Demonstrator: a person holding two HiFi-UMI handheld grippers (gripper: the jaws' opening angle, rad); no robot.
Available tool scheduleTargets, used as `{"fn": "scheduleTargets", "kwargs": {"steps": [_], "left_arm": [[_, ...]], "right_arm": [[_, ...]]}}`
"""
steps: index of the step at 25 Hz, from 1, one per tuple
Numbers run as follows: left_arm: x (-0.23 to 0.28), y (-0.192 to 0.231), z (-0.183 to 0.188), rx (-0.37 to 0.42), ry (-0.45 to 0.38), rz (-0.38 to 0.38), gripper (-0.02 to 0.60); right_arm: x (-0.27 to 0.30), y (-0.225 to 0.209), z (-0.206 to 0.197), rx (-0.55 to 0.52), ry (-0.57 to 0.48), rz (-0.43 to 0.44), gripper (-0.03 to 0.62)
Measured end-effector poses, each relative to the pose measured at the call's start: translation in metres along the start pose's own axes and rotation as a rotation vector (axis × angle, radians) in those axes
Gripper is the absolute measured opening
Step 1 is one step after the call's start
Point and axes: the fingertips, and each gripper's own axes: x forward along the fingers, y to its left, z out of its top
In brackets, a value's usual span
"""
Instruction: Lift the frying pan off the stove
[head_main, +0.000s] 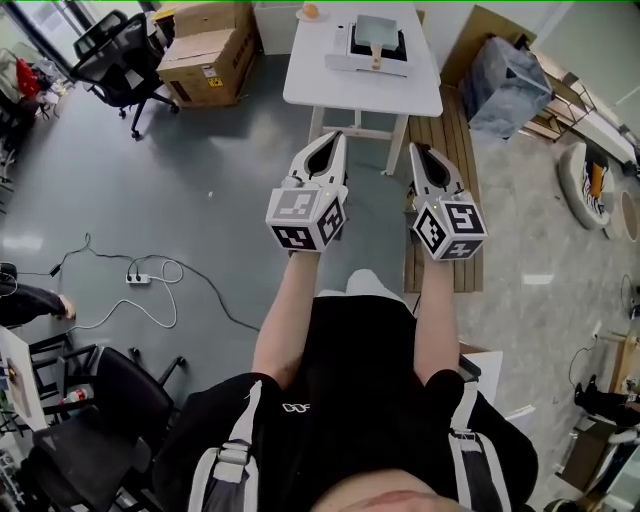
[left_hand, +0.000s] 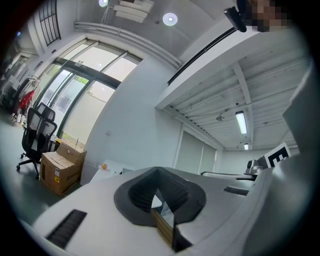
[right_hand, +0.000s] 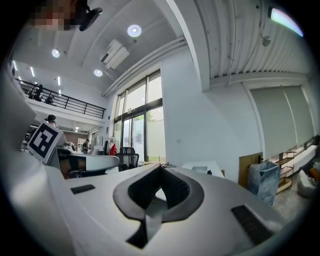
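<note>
- Holding two grippers out ahead, a person (head_main: 360, 400) faces a white table (head_main: 320, 85).
- Left gripper (head_main: 336, 140): jaws pressed fully together, nothing between them, touching nothing.
- Right gripper (head_main: 419, 152): jaws likewise closed tip to tip, empty, touching nothing.
- The two sit side by side, near each other but apart, both pointing toward 12 o'clock above a grey floor (head_main: 200, 200).
- Pan (head_main: 376, 32): grey and square, with a wooden handle pointing toward 6 o'clock. It sits on a white stove (head_main: 340, 62) on the table.
- Seen from the head view, the pan lies toward 1 o'clock from the left gripper and toward 11 o'clock from the right one. It is well apart from both, with the table's near edge between.
- An orange ball (head_main: 311, 12) rests on the table at 10 o'clock from the pan.
- Cardboard boxes (head_main: 205, 50) and a black chair (head_main: 120, 55) stand on the floor at 9 o'clock from the table.
</note>
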Motion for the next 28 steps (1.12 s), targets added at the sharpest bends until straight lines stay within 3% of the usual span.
{"fn": "scheduleTargets", "kwargs": {"steps": [6,15,21,28], "left_arm": [[0.016,0.011,0.009,-0.013,-0.026,-0.02,-0.009],[0.085,0.022,0.015,0.009,-0.034,-0.072,-0.009],[0.162,0.048,0.008,-0.005,-0.016,-0.074,-0.009],[0.271,0.103,-0.004,-0.069,0.011,-0.02,-0.009]], "right_arm": [[0.01,-0.007,0.014,-0.034,-0.026,-0.012,0.0],[0.05,-0.054,0.027,-0.02,-0.089,-0.042,-0.002],[0.114,-0.116,0.027,-0.001,-0.096,-0.059,-0.002],[0.221,-0.188,0.031,-0.013,-0.05,-0.046,0.0]]}}
